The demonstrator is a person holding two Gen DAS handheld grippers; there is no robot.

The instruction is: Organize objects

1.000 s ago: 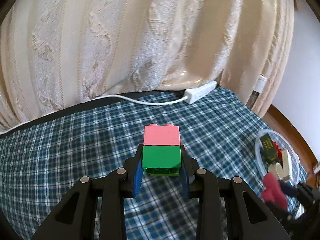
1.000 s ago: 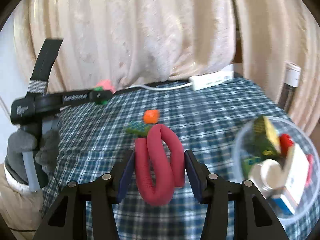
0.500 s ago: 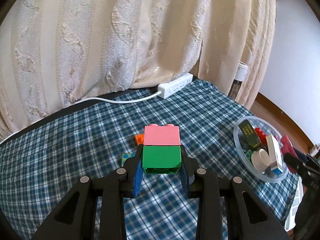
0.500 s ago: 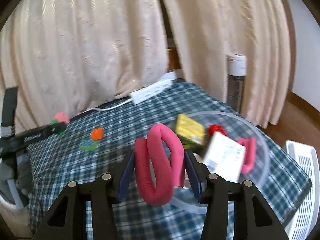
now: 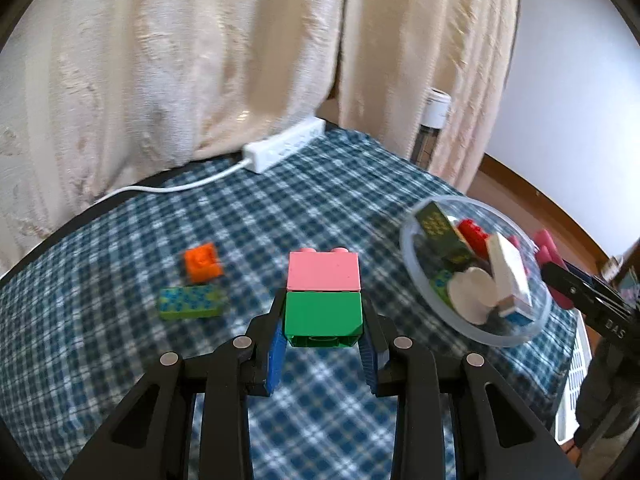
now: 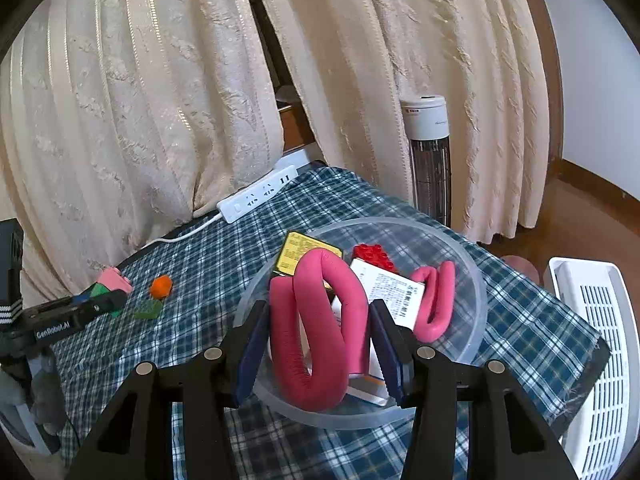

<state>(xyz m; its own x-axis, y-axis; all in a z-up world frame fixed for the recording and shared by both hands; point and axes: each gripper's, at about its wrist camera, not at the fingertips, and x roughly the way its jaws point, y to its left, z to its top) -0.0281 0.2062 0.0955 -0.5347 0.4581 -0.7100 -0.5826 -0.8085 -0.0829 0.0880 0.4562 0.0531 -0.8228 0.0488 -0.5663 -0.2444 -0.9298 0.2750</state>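
My left gripper [image 5: 323, 330] is shut on a green brick [image 5: 323, 316] with a pink brick [image 5: 322, 271] stacked on it, held above the plaid cloth. An orange brick [image 5: 203, 267] and a flat green plate brick [image 5: 190, 302] lie to its left. My right gripper [image 6: 320, 340] is shut on a folded pink foam loop [image 6: 316, 320] and hangs over the near rim of the clear plastic bowl [image 6: 476, 280]. The bowl holds a yellow box [image 6: 300, 250], a red brick [image 6: 374, 254], a white box [image 6: 394, 292] and a second pink loop [image 6: 434, 300].
A white power strip [image 6: 260, 196] with its cord lies at the table's back edge below the cream curtain [image 6: 160, 100]. A tower fan [image 6: 428, 156] stands behind the table. A white slatted basket [image 6: 600, 360] sits off the table's right edge.
Both grippers have swung toward the bowl with their loads. The right one now holds the pink loop over the bowl; in the left view the bowl and the loose bricks have come into sight.
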